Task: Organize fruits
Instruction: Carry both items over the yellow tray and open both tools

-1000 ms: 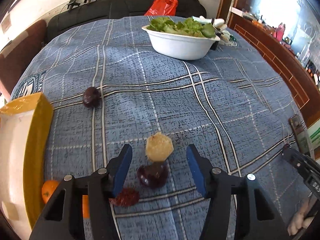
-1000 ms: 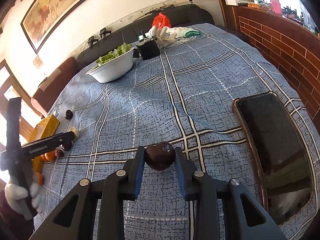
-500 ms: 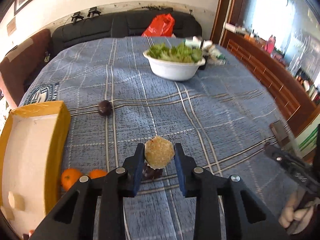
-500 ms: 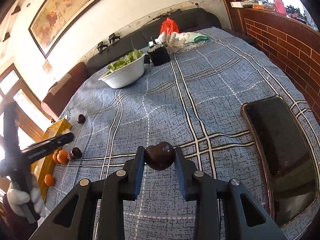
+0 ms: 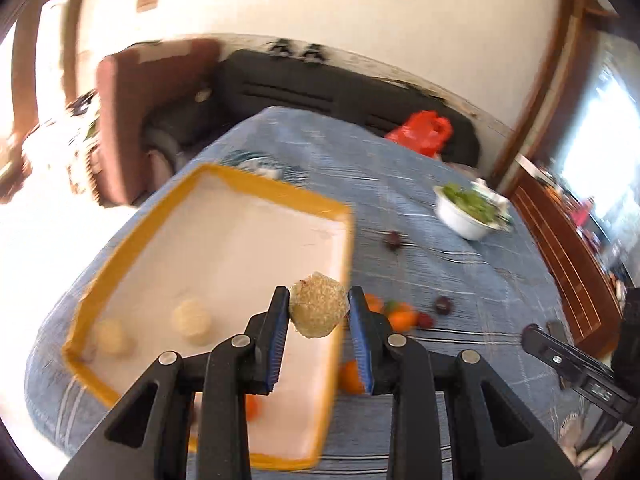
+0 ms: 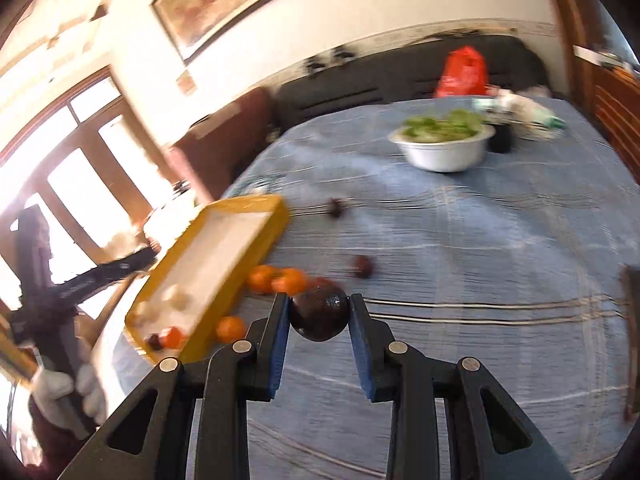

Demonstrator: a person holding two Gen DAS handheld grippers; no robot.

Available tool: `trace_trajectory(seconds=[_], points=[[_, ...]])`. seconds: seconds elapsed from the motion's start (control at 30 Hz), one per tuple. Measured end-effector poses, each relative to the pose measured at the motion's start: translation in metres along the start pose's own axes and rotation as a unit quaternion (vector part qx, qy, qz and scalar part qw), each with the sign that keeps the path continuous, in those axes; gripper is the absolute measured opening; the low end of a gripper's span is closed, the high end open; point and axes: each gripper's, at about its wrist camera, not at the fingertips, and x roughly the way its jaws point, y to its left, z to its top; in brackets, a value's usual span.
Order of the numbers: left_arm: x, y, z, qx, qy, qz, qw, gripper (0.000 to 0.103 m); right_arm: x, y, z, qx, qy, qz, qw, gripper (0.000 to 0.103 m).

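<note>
**Two fruits in the air, one tray to hit**

Both tongs are loaded. The left gripper (image 5: 319,312) is clenched on a pale, rough-skinned fruit (image 5: 318,304), blue pads pressed to either side of it. The right gripper (image 6: 319,311) is clamped the same way on a dark, glossy fruit (image 6: 319,312).

Here is the relation that matters: in the left wrist view the yellow-rimmed tray (image 5: 224,184) fills the centre-left of the frame, its white floor running directly behind and beneath the pale fruit, long axis slanting from upper centre down to the lower edge. The left hand looks much the nearer, close to a drop. In the right wrist view the tray (image 6: 248,204) sits off at middle left, well apart from the dark fruit, so that hand likely has to cross leftward.

The left view shows two pale fruits already on the tray floor at lower left. The right view adds the near corner holding a small dark fruit and an orange one, plus oranges (image 6: 276,278) loose on the blue cloth (image 6: 480,264) just beside the tray's wall.
</note>
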Motion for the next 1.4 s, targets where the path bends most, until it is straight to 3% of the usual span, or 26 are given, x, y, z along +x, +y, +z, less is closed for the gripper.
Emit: trace_trajectory(seconds=[0.13,0.3,0.47,0.63,0.73,0.8,0.87,1.0,1.13,1.27,1.4], points=[[0.013,0.051,0.006,-0.032,0.011,0.040,0.9986,0.029,0.044,0.068,0.005,-0.039,0.040,0.056,0.997,0.033],[0.033,0.093,0.021,-0.053,0.028,0.048,0.9971,0.029,0.113,0.137,-0.004,-0.091,0.100,0.076,0.988,0.033],[0.058,0.121,0.023,-0.060,0.058,0.059,0.9948,0.029,0.165,0.173,-0.028,-0.133,0.138,0.045,0.980,0.033],[0.071,0.133,0.017,-0.077,0.077,0.068,0.9918,0.029,0.186,0.187,-0.043,-0.167,0.146,0.016,0.975,0.034],[0.063,0.133,0.015,-0.084,0.070,0.069,0.9916,0.038,0.186,0.192,-0.045,-0.175,0.142,0.013,0.974,0.035],[0.050,0.133,0.016,-0.089,0.057,0.075,0.9916,0.056,0.185,0.189,-0.041,-0.173,0.142,0.017,0.975,0.044],[0.036,0.134,0.017,-0.099,0.041,0.075,0.9914,0.064,0.176,0.186,-0.038,-0.164,0.132,0.029,0.977,0.050],[0.012,0.126,0.017,-0.113,0.023,0.070,0.9909,0.069,0.145,0.181,-0.030,-0.158,0.101,0.041,0.981,0.055],[-0.013,0.103,0.009,-0.112,0.005,0.050,0.9925,0.071,0.105,0.149,-0.022,-0.128,0.065,0.044,0.989,0.060],[-0.028,0.063,0.000,-0.070,-0.012,0.022,0.9972,0.080,0.065,0.089,-0.014,-0.090,0.026,-0.003,0.996,0.062],[-0.014,0.015,-0.012,-0.028,0.006,-0.016,0.9995,0.081,0.040,0.012,-0.006,-0.026,0.014,-0.074,0.997,0.062]])
